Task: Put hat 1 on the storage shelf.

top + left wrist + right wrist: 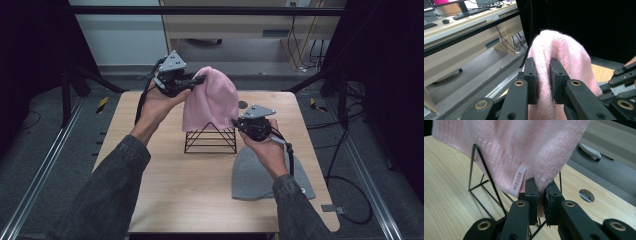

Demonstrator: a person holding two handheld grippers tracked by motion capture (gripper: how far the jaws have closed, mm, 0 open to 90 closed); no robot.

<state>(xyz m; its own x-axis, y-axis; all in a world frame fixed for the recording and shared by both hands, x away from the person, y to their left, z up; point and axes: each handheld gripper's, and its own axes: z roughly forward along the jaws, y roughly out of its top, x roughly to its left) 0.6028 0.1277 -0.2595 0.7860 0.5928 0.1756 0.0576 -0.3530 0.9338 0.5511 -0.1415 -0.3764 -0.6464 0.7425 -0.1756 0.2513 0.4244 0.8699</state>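
Note:
A pink knit beanie [212,102] hangs in the air over a black wire triangular stand [210,137] in the middle of the wooden table. My left gripper [199,80] is shut on the beanie's upper left edge; in the left gripper view the pink knit [559,52] is pinched between the two black pads. My right gripper [236,123] is shut on the beanie's lower right hem, beside a white tag reading WEDZE [518,180]. The wire stand [482,170] sits just behind the hanging fabric.
A grey beanie [260,175] lies flat on the table [165,180] at the front right, under my right forearm. A round cable hole [243,104] is at the table's back right. Metal rails run along the floor on both sides.

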